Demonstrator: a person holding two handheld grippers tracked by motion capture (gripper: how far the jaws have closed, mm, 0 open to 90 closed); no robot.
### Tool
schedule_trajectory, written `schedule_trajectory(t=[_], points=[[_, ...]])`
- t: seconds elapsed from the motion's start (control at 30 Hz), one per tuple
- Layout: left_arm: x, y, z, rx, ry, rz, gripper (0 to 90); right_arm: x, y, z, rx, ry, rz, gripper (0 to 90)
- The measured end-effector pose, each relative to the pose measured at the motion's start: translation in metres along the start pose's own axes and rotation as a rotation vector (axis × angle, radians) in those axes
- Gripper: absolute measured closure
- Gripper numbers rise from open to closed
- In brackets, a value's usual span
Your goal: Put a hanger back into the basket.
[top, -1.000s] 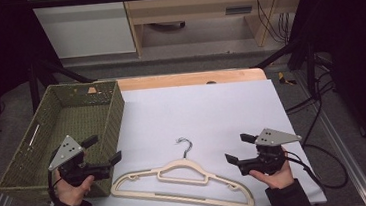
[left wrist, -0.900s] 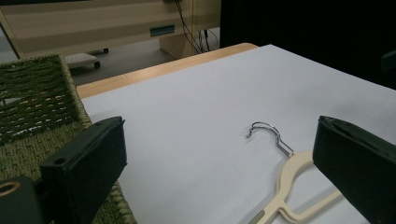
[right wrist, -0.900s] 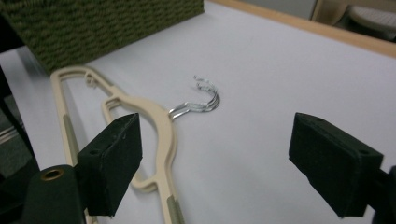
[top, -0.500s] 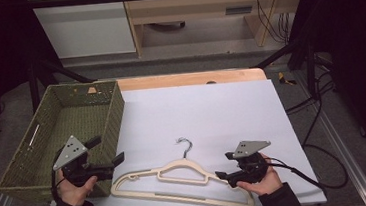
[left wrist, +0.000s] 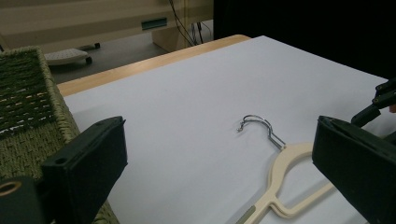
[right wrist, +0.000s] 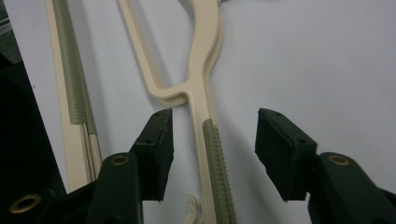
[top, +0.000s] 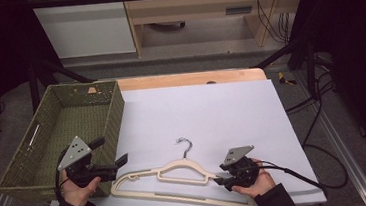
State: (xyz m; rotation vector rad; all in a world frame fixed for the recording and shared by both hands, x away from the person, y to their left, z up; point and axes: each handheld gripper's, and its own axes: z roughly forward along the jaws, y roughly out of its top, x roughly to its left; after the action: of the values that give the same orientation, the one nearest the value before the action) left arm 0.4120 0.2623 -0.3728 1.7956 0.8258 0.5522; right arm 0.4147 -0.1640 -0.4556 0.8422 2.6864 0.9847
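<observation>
On the counter the basket sits at 9 o'clock, against the sheet's left edge. The hanger lies on the sheet at 6 o'clock, its hook pointing toward 12. The left tool hovers at 7 o'clock, between basket and hanger. The right tool sits at 5 o'clock, straddling the hanger's right arm.

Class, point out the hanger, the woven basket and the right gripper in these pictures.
hanger point(top: 176, 169): high view, on its cream shoulder.
woven basket point(top: 114, 111): high view, on its right wall.
right gripper point(right wrist: 212, 154): right gripper view, midway between its fingertips.
</observation>
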Motion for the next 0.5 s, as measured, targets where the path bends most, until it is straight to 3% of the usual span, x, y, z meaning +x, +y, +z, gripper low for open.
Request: schedule_trajectory(t=[0.2,0.43,0.5], points=[[-0.004,0.000,0.004,0.013,-0.010,0.010,3.5,-0.003,-0.004,0.009,0.041,0.042,-0.015,61.6],[-0.008,0.000,0.006,0.025,-0.012,0.020,3.6,-0.002,-0.004,0.011,0.052,0.037,-0.027,73.2],[-0.008,0.001,0.006,0.024,-0.011,0.022,3.7,-0.004,-0.005,0.011,0.051,0.038,-0.061,74.8]])
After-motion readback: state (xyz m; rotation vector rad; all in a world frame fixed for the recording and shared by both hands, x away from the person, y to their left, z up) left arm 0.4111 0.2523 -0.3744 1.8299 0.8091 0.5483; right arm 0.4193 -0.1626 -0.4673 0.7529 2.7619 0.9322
